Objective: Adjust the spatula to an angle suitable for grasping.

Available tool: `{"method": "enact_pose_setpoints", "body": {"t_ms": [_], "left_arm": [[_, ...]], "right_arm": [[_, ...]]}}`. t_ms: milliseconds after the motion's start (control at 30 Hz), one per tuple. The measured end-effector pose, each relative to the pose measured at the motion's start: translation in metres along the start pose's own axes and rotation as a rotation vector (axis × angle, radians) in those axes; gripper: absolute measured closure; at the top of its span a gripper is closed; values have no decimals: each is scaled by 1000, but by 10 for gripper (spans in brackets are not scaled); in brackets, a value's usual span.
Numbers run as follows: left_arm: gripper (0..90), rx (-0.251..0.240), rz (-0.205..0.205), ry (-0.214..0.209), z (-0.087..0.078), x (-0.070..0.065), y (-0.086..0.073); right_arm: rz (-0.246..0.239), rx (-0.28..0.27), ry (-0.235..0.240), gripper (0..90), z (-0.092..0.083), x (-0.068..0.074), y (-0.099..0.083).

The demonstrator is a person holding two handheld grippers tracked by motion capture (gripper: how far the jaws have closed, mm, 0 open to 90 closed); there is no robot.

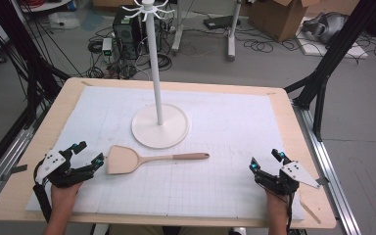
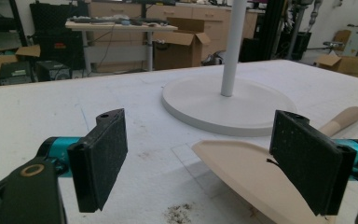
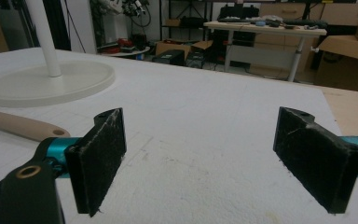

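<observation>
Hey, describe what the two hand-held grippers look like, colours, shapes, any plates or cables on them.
Both are black. The left hand-held gripper and right hand-held gripper each carry a grey three-cornered plate on top, dotted with small dark holes, and teal-blue fittings at the jaw bases. Up close, the jaws are flat rectangular black pads with a rough, textured face. A dark cable trails back from each. No sleeves are visible.

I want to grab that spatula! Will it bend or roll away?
The spatula looks like stiff wood, so it probably won't bend. Its flat blade lies on the mat, so it likely won't roll. The thin blade edge may be hard to pinch; the handle seems easier.
</observation>
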State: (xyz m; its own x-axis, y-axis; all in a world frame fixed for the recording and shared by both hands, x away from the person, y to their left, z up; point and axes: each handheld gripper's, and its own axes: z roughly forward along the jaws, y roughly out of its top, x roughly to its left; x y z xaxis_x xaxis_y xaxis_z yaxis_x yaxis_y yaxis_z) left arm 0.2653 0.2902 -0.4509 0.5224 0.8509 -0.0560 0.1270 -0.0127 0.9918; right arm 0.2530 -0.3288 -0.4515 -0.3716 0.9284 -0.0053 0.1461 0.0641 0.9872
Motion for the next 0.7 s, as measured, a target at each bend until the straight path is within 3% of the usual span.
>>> {"method": "enact_pose_setpoints", "body": {"t_ms": [100, 300, 333, 367, 500, 533, 567, 667, 700], "left_arm": [[194, 19, 17, -9, 0, -2, 3], [201, 43, 91, -107, 5, -13, 31], [205, 43, 91, -107, 5, -13, 31], [222, 62, 118, -165, 10, -18, 41], [237, 124, 167, -290, 26, -29, 59], [244, 140, 177, -316, 31, -32, 63], [249, 140, 177, -316, 31, -32, 63], [256, 233, 220, -428, 52, -44, 74], [262, 233, 220, -428, 52, -44, 74]], "right_arm": [[-1, -1, 1, 161, 0, 0, 0], [7, 2, 2, 161, 0, 0, 0], [7, 2, 2, 161, 0, 0, 0], [7, 4, 5, 161, 0, -1, 0], [15, 9, 8, 161, 1, -2, 0], [10, 12, 9, 161, 1, -2, 0], [10, 12, 9, 161, 1, -2, 0], [13, 13, 10, 161, 1, -1, 0], [11, 15, 9, 161, 1, -1, 0]]}}
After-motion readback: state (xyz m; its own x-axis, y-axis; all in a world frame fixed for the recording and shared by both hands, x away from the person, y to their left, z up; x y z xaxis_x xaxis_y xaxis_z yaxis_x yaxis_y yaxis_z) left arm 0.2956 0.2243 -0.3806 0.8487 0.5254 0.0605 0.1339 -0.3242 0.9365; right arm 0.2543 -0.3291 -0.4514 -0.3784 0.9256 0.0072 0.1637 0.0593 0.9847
